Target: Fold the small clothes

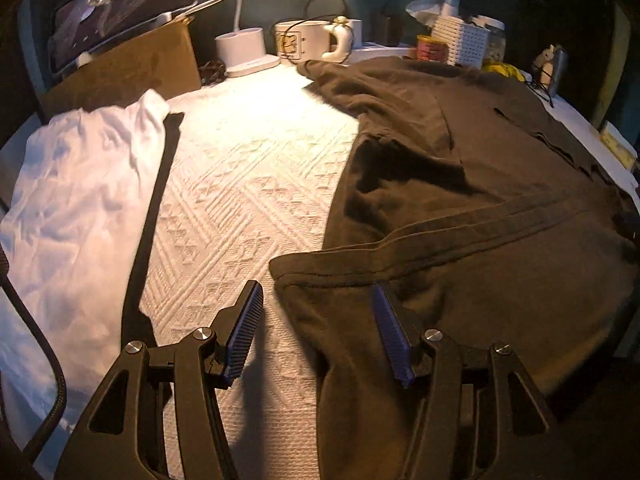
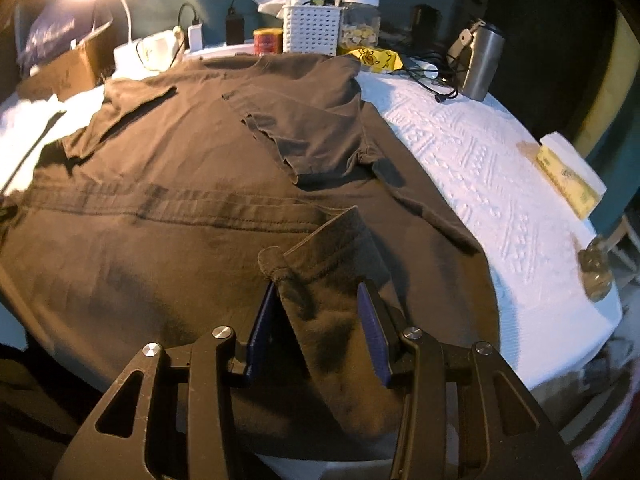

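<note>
Left gripper (image 1: 318,314): tilted down, jaws apart, nothing between the pads. Right gripper (image 2: 318,308): tilted down, jaws apart.

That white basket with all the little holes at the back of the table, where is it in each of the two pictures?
Left wrist view: the white basket sits far back, right of centre, beyond the dark shirt.
Right wrist view: the white basket is at top centre, left of a clear jar.
Shared landmark: the small red tin just left of it.

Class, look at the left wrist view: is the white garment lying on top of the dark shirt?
No: the white garment lies apart from the dark shirt, with bare tablecloth between them.
</note>
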`<action>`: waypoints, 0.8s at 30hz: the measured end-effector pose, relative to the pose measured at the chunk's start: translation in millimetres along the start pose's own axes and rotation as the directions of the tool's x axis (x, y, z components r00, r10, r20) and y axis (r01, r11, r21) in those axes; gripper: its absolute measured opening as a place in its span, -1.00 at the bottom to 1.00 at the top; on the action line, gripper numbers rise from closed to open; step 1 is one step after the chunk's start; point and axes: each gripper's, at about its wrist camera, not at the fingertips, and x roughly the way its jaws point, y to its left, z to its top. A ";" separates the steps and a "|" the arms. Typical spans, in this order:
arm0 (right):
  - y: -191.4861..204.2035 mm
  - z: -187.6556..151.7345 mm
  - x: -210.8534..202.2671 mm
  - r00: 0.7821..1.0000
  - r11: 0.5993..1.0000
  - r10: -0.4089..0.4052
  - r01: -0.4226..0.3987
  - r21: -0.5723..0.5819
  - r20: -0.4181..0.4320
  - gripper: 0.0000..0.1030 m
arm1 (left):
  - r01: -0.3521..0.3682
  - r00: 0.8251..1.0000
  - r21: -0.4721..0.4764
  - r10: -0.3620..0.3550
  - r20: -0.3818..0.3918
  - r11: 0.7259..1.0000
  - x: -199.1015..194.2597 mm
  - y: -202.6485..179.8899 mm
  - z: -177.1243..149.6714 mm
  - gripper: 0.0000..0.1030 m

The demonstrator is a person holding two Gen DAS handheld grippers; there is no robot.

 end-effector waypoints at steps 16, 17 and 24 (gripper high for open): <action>-33.0 16.7 -39.3 0.988 0.996 0.002 -0.017 0.091 0.155 -0.91 | -0.033 0.981 0.067 0.020 0.192 0.997 -48.2 -12.1 11.3 -0.91; -36.7 19.2 -44.5 0.985 0.995 -0.003 -0.014 0.098 0.171 -0.91 | -0.034 0.978 0.067 0.020 0.206 0.997 -52.0 -12.5 13.0 -0.91; -62.4 33.4 -69.0 0.969 0.991 -0.054 0.022 0.133 0.242 -0.91 | -0.033 0.966 0.042 0.021 0.259 0.999 -71.6 -11.4 19.1 -0.91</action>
